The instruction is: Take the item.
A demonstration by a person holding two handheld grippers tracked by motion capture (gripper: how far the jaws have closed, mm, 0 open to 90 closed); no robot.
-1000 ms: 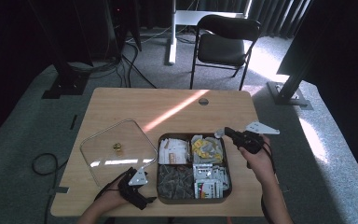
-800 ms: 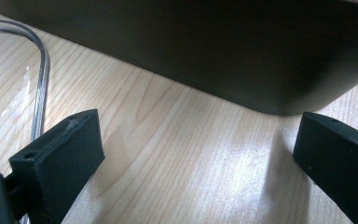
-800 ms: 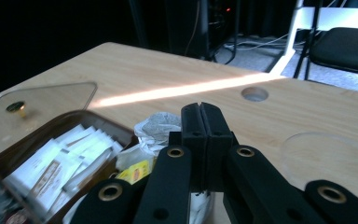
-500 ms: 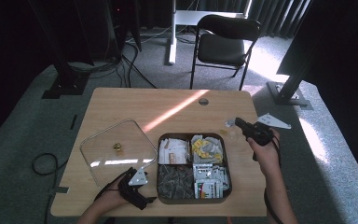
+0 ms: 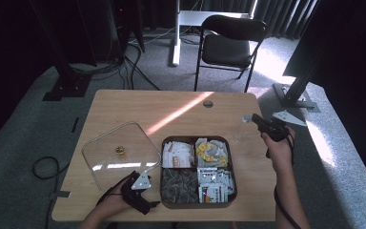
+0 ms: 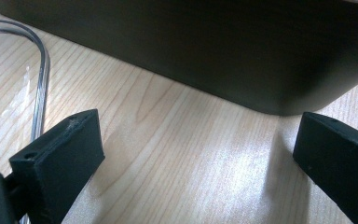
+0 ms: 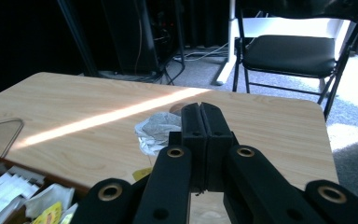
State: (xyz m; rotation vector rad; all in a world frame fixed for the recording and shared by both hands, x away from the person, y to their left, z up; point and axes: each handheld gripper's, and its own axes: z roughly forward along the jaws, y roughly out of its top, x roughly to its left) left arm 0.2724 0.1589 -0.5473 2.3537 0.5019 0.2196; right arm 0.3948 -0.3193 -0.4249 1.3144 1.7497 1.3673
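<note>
A dark four-part tray (image 5: 196,139) of sachets and tea bags sits at the table's near middle. My right gripper (image 5: 253,117) is held above the table's right edge, right of the tray. It is shut on a pale tea bag (image 5: 244,119). In the right gripper view the jaws (image 7: 200,112) are pressed together, with the tea bag (image 7: 156,130) bunched at their left and its yellow tag (image 7: 142,173) hanging lower. My left gripper (image 5: 148,204) rests on the table by the tray's near left corner. Its jaws (image 6: 198,135) stand wide apart, facing the tray's dark wall (image 6: 214,56).
A clear glass lid (image 5: 136,140) with a gold knob (image 5: 119,150) lies flat on the table left of the tray; its rim (image 6: 41,70) runs beside my left gripper. A cable hole (image 5: 208,103) marks the tabletop's far side. A black chair (image 5: 231,47) stands beyond the table.
My right gripper has moved right, from over the tray's far right compartment out toward the table's right edge, carrying the tea bag. The left gripper has stayed put.
</note>
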